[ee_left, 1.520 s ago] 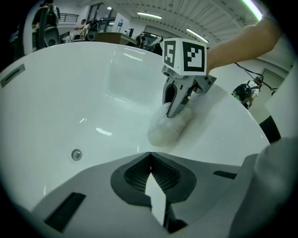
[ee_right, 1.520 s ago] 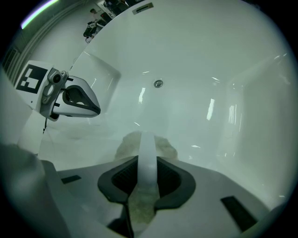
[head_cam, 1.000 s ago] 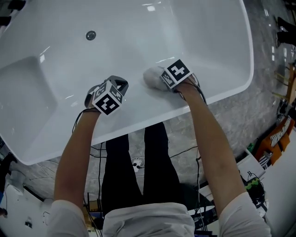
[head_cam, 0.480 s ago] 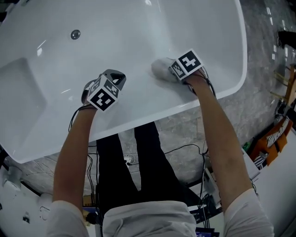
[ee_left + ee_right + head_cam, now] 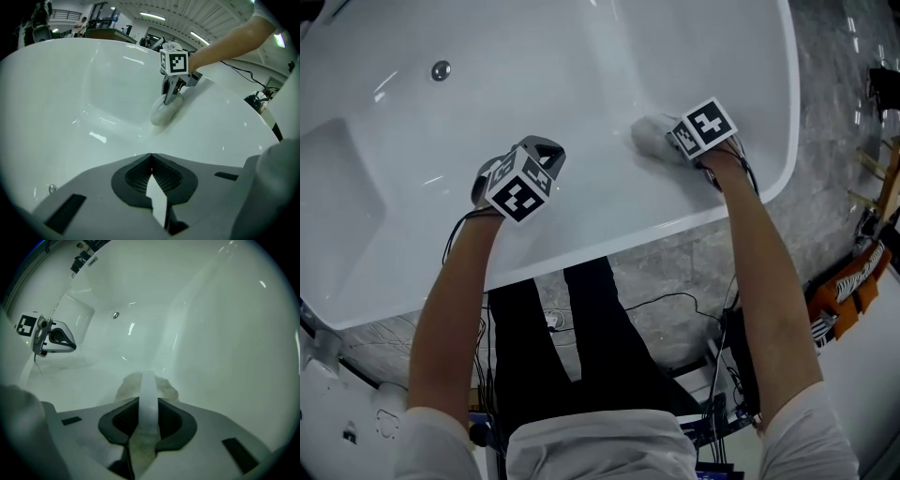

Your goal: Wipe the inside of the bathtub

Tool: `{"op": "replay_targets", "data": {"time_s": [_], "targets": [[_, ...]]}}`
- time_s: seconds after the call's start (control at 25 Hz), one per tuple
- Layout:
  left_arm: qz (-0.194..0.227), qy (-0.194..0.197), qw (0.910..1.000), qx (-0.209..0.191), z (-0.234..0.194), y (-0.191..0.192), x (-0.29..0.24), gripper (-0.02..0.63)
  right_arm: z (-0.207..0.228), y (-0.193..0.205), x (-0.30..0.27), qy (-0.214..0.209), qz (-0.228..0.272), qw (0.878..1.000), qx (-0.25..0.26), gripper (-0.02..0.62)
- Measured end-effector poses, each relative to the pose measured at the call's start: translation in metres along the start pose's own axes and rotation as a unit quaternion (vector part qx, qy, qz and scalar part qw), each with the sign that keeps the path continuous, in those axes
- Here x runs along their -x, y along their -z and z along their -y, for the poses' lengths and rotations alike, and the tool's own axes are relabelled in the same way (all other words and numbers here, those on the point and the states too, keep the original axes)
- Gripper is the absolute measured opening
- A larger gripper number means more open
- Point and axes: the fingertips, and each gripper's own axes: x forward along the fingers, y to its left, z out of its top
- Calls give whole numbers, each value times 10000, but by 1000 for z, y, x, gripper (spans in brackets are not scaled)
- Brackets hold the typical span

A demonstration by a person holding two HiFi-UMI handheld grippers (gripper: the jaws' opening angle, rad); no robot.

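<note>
A white bathtub fills the upper head view, its drain at the far left. My right gripper is shut on a pale wiping pad by its strap and presses it against the tub's inner wall near the right end. That pad bulges out past the jaws in the right gripper view, and it shows as a pale pad in the left gripper view. My left gripper hovers over the near inner wall, shut and empty, its tips meeting.
The tub's near rim runs under both forearms. Cables trail on the grey floor by the person's legs. Orange and white equipment stands at the right edge. The tub's seat-like recess lies at the left.
My right gripper has slid the pad rightward along the tub wall toward the right end. The left gripper has shifted slightly right and up.
</note>
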Motion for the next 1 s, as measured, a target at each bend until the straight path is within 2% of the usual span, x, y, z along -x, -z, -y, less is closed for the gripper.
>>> {"op": "replay_targets", "data": {"time_s": [0.24, 0.48, 0.76, 1.0], "targets": [[-47, -2, 10000, 72, -10, 0, -10, 12, 32, 6, -3, 198, -205, 9995, 107, 98], [-138, -67, 9998, 139, -23, 13, -21, 12, 42, -4, -27, 301, -389, 9983, 321, 98], [-303, -133, 9994, 69, -30, 32, -26, 12, 37, -26, -71, 173, -441, 9981, 398, 98], [-259, -229, 9990, 290, -52, 49, -37, 12, 39, -47, -111, 124, -500, 9980, 378, 98]]}}
